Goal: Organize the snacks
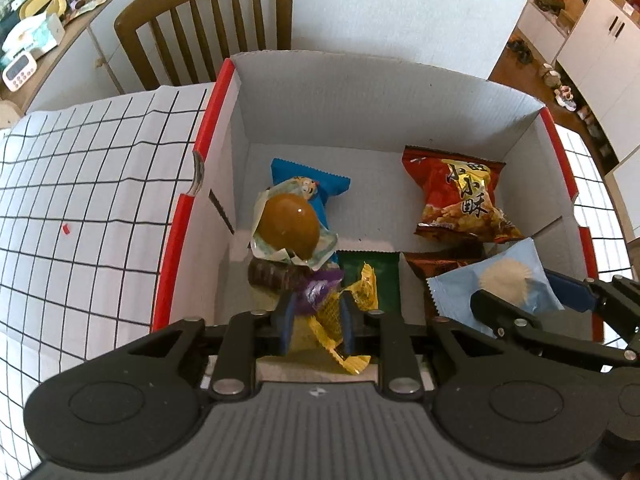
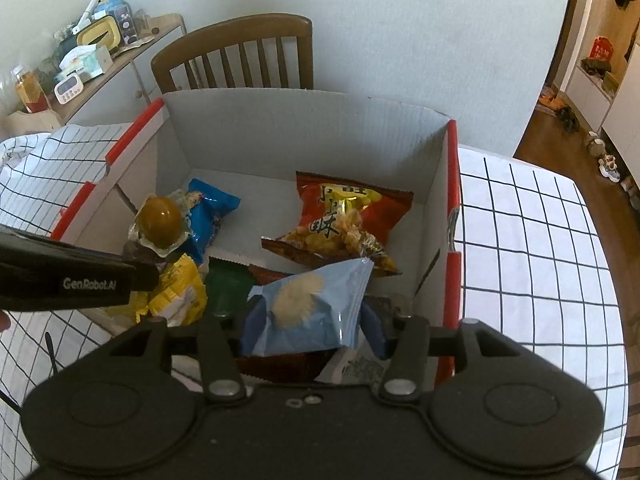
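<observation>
Both grippers are down inside the cardboard box (image 1: 360, 92). Left gripper (image 1: 316, 320): jaws nearly together with the yellow snack packet (image 1: 340, 320) between them, pads look to be touching the crinkled film, so a light pinch at best. Right gripper (image 2: 316, 328): jaws roughly half open around the pale blue cake packet (image 2: 316, 312); the left pad seems to be against it, there's a gap at the right pad, so I'd call it straddled, not clamped. Just past the left fingers sits a purple-wrapped sweet (image 1: 316, 292) on a dark packet, then the packaged braised egg (image 1: 288, 228) perched on a blue snack bag (image 1: 316, 184). Green packet (image 1: 368, 276) lies flat mid-box; the red crisps bag (image 1: 460, 200) is towards the far wall. Risks: the yellow wrapper is slippery and bunched, so it could snag on a pad and lift back out; nudging the pile could roll the egg off; the two grippers are close together, so their linkages could clash. Chair (image 1: 208, 20) beyond the box is out of play.
</observation>
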